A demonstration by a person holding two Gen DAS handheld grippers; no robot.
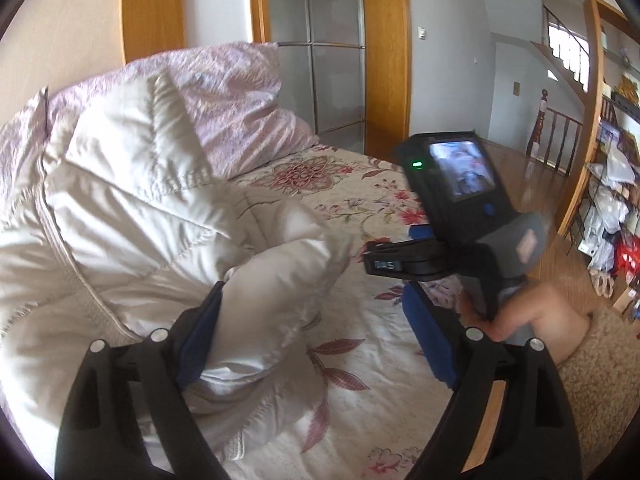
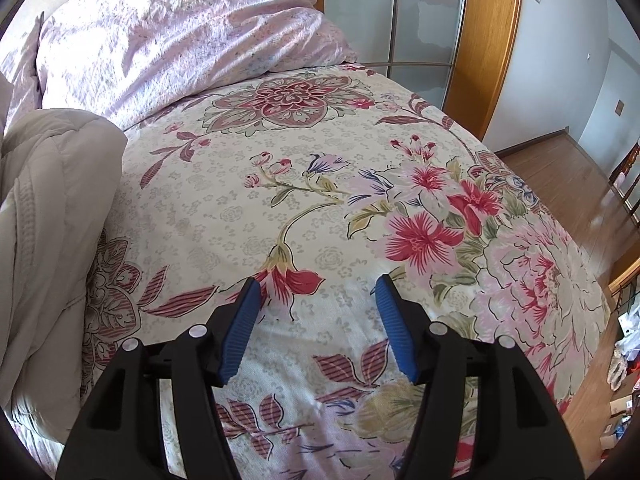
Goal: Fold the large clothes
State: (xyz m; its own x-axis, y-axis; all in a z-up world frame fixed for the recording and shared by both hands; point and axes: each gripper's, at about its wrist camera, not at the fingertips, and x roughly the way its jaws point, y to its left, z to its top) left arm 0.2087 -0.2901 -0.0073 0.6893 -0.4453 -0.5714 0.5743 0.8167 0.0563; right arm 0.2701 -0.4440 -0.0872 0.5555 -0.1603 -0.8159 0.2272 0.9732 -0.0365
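A white quilted puffer jacket [image 1: 120, 208] lies on the floral bedspread [image 1: 360, 360]. A padded fold of it, likely a sleeve [image 1: 276, 280], lies between the wide-apart fingers of my left gripper [image 1: 316, 320], which is open; the fold rests against the left pad. The right gripper's body [image 1: 460, 208] shows in the left wrist view, held by a hand, to the right of the jacket. My right gripper [image 2: 316, 308] is open and empty over bare bedspread [image 2: 320, 200]. The jacket's edge [image 2: 52, 240] lies at the left of the right wrist view.
A pink crumpled duvet or pillow [image 2: 180, 32] lies at the head of the bed. A frosted-glass door in a wooden frame [image 2: 420, 20] stands behind. Wooden floor [image 2: 560, 172] runs along the bed's right side, with cluttered shelves [image 1: 612, 184] beyond.
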